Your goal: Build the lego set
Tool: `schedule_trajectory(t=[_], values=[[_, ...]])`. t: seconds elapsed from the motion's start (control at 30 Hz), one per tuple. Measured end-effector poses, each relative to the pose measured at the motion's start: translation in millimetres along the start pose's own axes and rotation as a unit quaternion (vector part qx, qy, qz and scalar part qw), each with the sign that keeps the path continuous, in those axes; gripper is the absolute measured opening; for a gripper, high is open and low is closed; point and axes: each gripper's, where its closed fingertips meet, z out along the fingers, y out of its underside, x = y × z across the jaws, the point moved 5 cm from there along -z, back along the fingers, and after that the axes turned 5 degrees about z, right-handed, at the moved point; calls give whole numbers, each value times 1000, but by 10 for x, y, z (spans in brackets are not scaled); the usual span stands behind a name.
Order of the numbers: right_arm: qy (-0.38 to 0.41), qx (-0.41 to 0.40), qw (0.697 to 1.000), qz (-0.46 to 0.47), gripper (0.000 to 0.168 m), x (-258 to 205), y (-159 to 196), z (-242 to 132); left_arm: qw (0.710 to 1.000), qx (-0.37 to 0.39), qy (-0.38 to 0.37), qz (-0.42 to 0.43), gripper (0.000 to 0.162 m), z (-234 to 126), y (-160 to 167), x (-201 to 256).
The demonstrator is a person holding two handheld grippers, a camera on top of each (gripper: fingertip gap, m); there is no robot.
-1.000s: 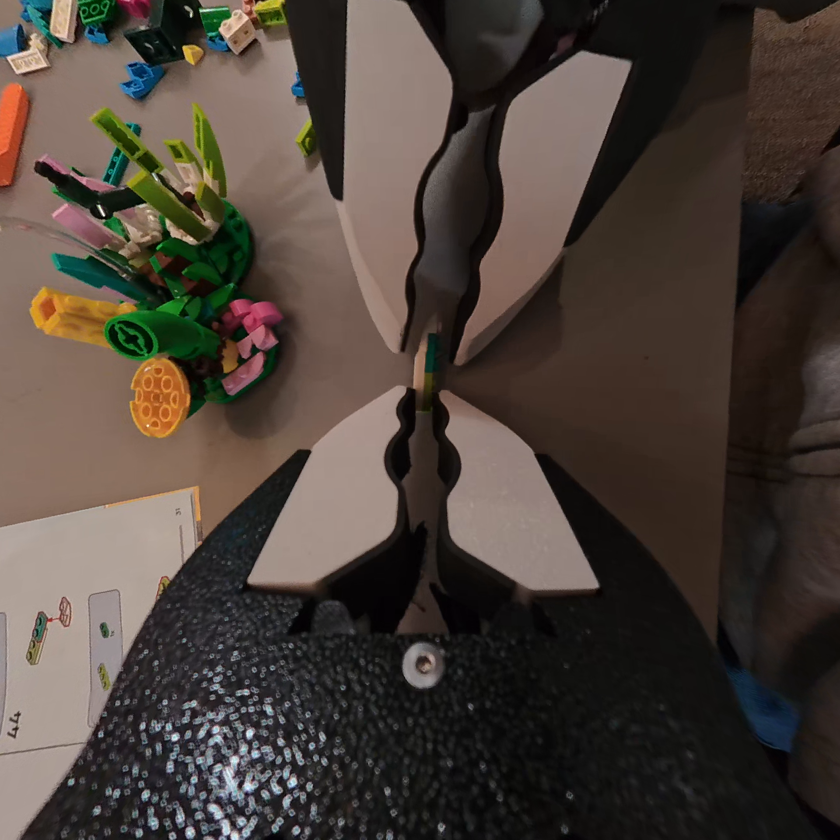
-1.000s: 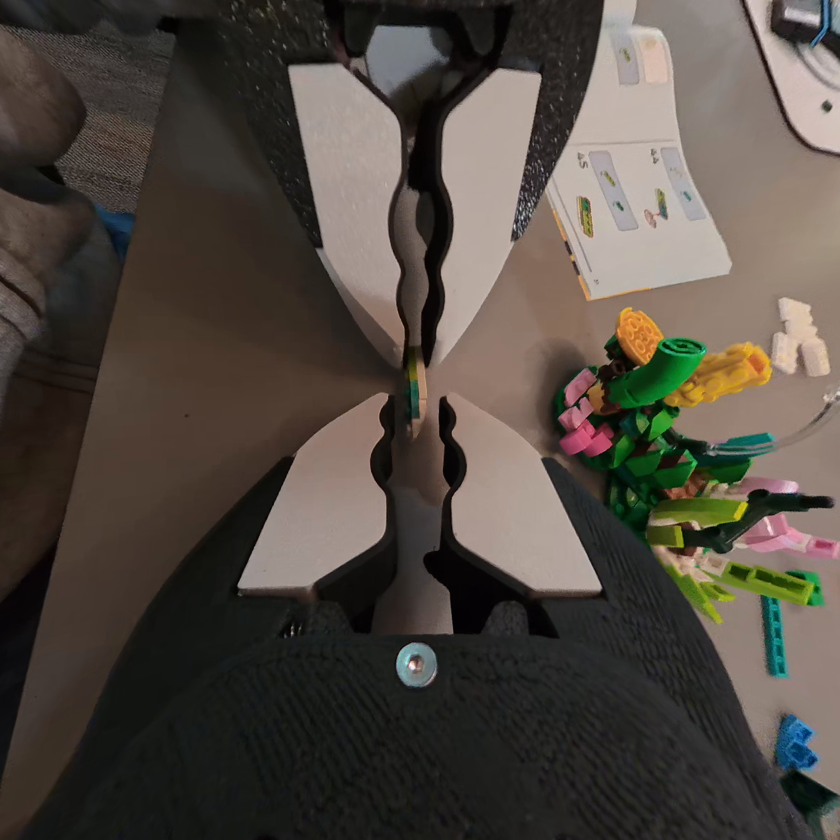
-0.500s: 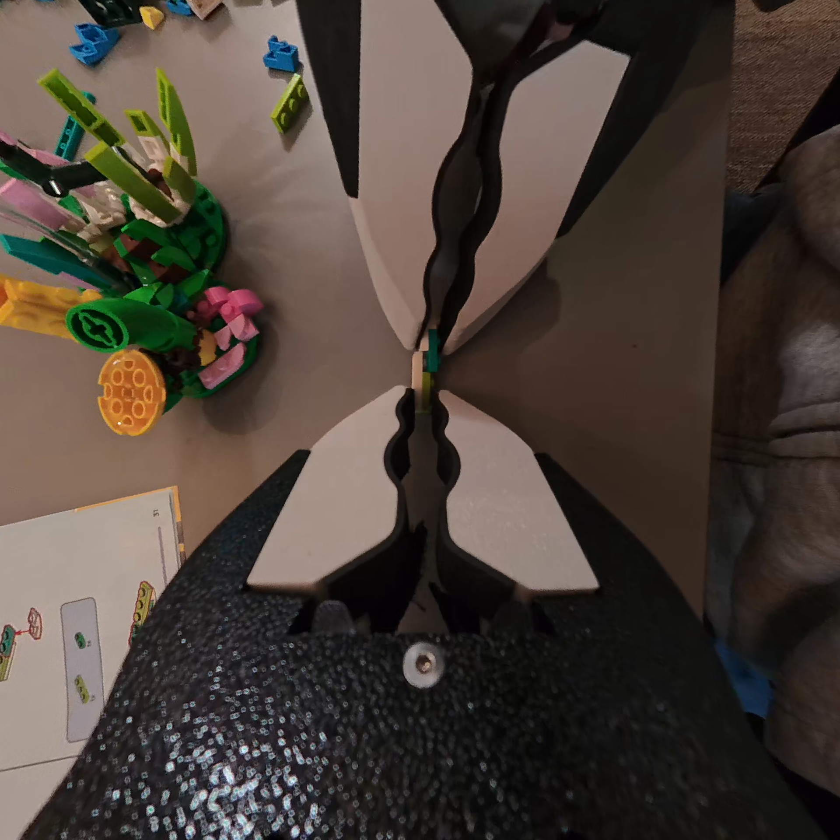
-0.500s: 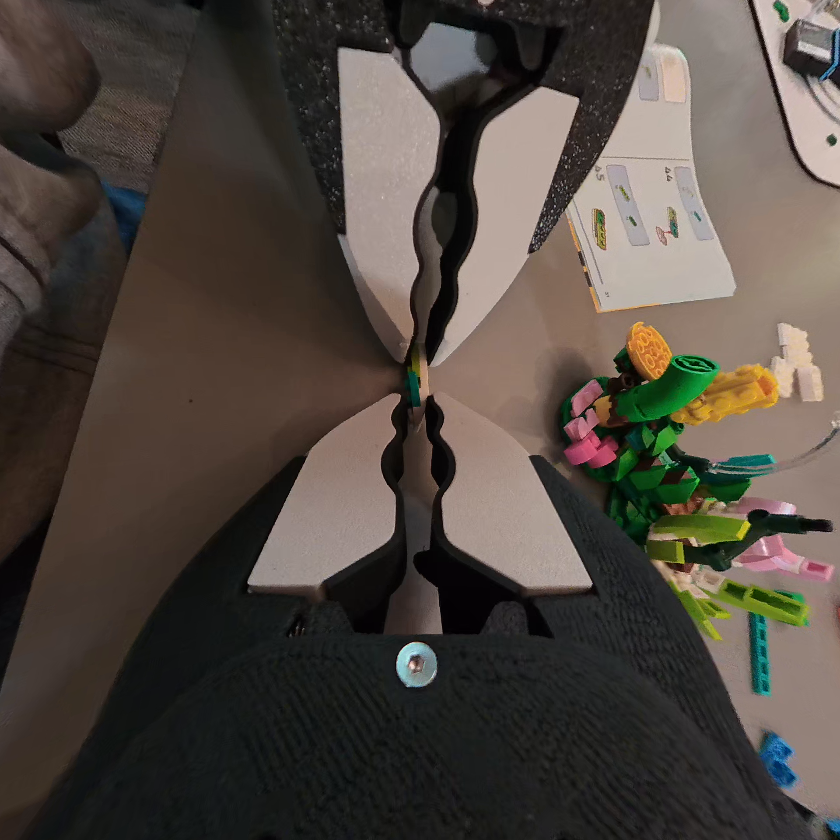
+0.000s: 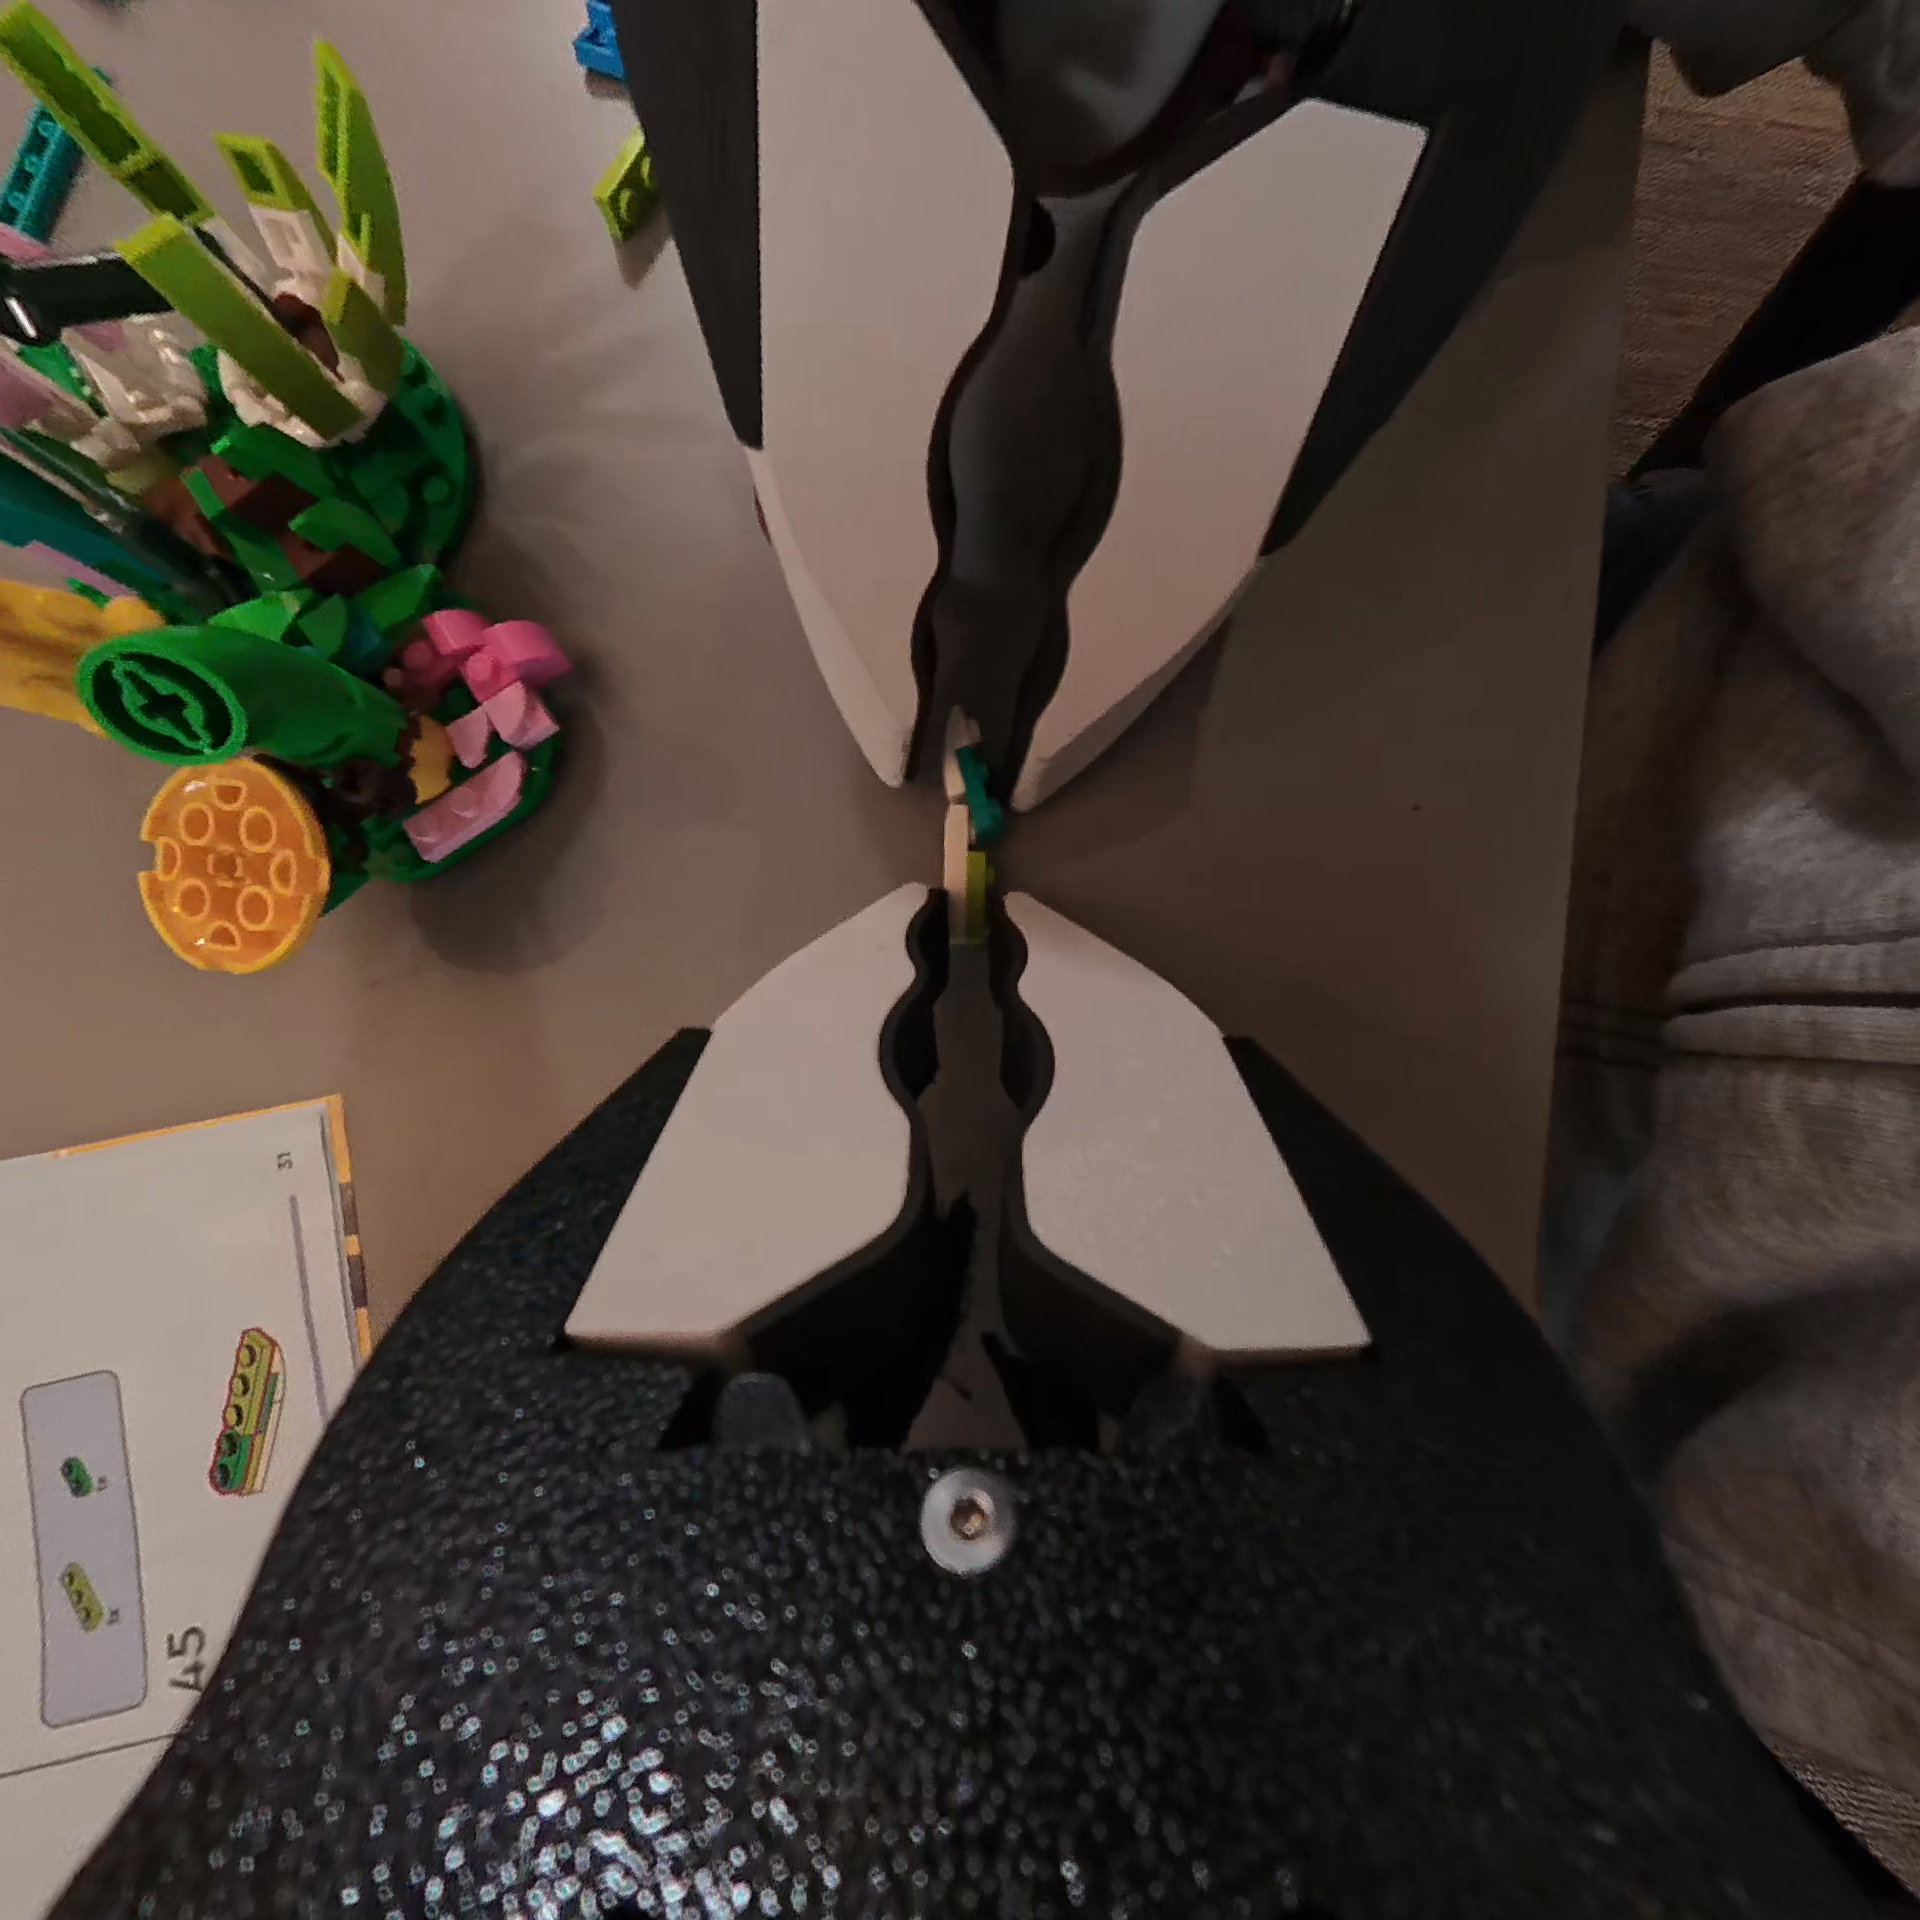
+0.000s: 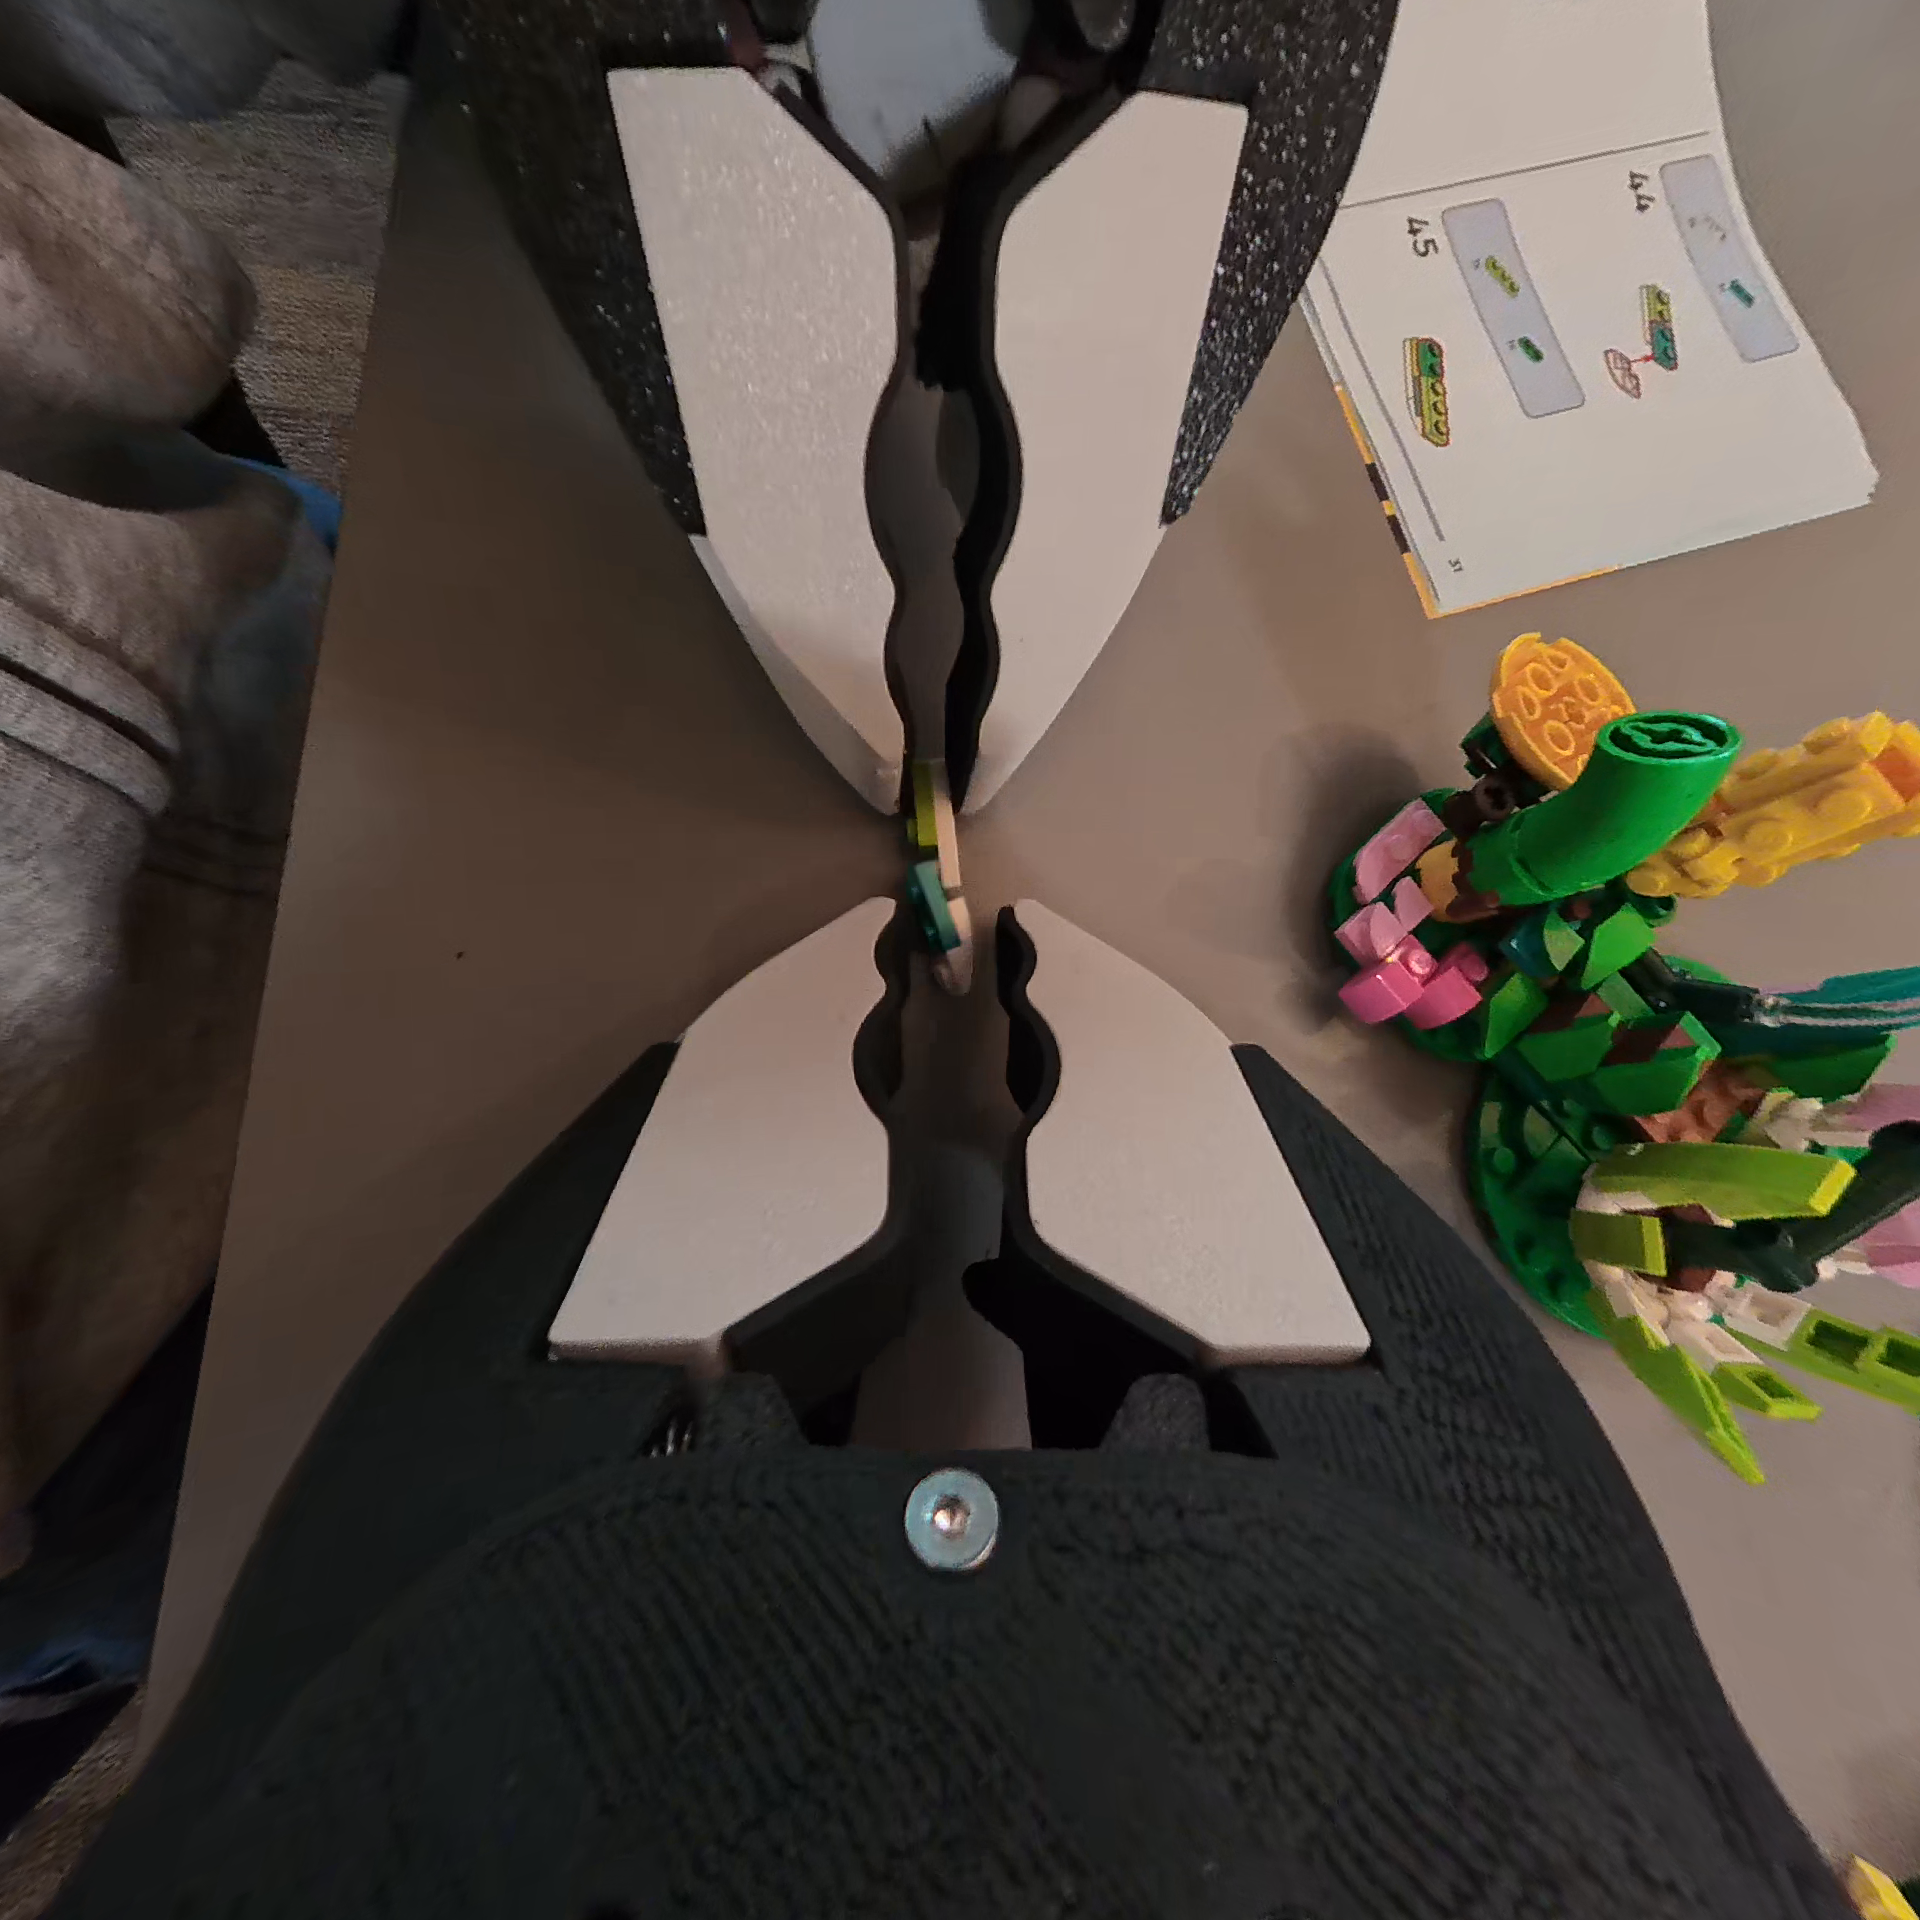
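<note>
Between the two tips: left gripper (image 5: pixel 966 902) pinches the small lego stack (image 5: pixel 968 844), right gripper (image 6: pixel 948 920) gapes around its teal end. Printed instruction booklet (image 6: pixel 1590 312) and flower build (image 6: pixel 1621 997) sit right of the right gripper.

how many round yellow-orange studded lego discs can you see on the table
1. The round disc sits at the near edge of the flower model, left of the left gripper; the right wrist view shows the same disc. Others may be hidden behind the grippers.
</note>
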Motion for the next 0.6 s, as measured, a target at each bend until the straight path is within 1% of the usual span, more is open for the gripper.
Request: schedule_trajectory(t=[0.03, 0.3, 0.43, 0.6], values=[[-6, 2, 1000, -1, 17, -8, -5, 4, 1000, -1, 1, -3, 7, 0, 0, 1], [-31, 7, 999, -16, 17, -9, -31, 32, 1000, -15, -1, -6, 7, 4, -17, 44], [-31, 12, 999, -24, 13, -25, -42, 46, 1000, -24, -8, -13, 8, 7, -27, 52], [-36, 16, 999, -18, 9, -37, -37, 50, 1000, -30, -10, -1, 8, 4, -28, 61]])
